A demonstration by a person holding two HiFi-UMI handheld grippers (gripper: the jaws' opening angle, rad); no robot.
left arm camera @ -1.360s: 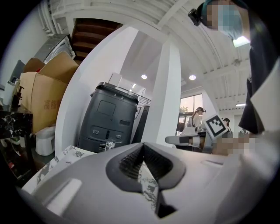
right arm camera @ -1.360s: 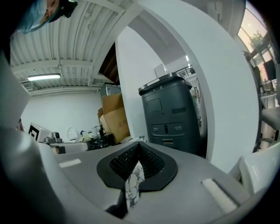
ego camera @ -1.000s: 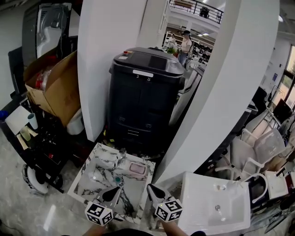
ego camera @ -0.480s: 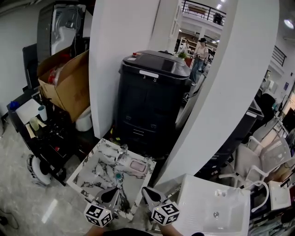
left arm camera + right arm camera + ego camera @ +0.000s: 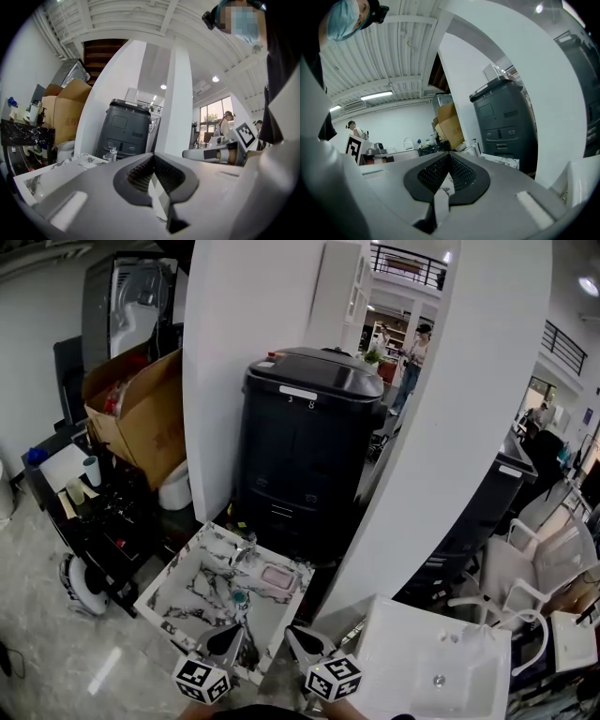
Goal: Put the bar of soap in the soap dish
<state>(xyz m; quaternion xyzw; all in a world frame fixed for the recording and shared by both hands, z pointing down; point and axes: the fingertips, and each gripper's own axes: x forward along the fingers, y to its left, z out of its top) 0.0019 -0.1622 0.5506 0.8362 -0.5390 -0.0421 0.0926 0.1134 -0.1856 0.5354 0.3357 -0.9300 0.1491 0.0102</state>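
From the head view, the pink soap dish sits on the marbled counter, just right of the faucet. It lies ahead of the left gripper and right gripper. The soap itself I cannot make out. In the left gripper view, the 2 jaws are closed and empty. The right gripper view shows the same.

no legible txt; print on cardboard box too faint.

a pink soap dish lies on the marble-patterned slab by a black bin.
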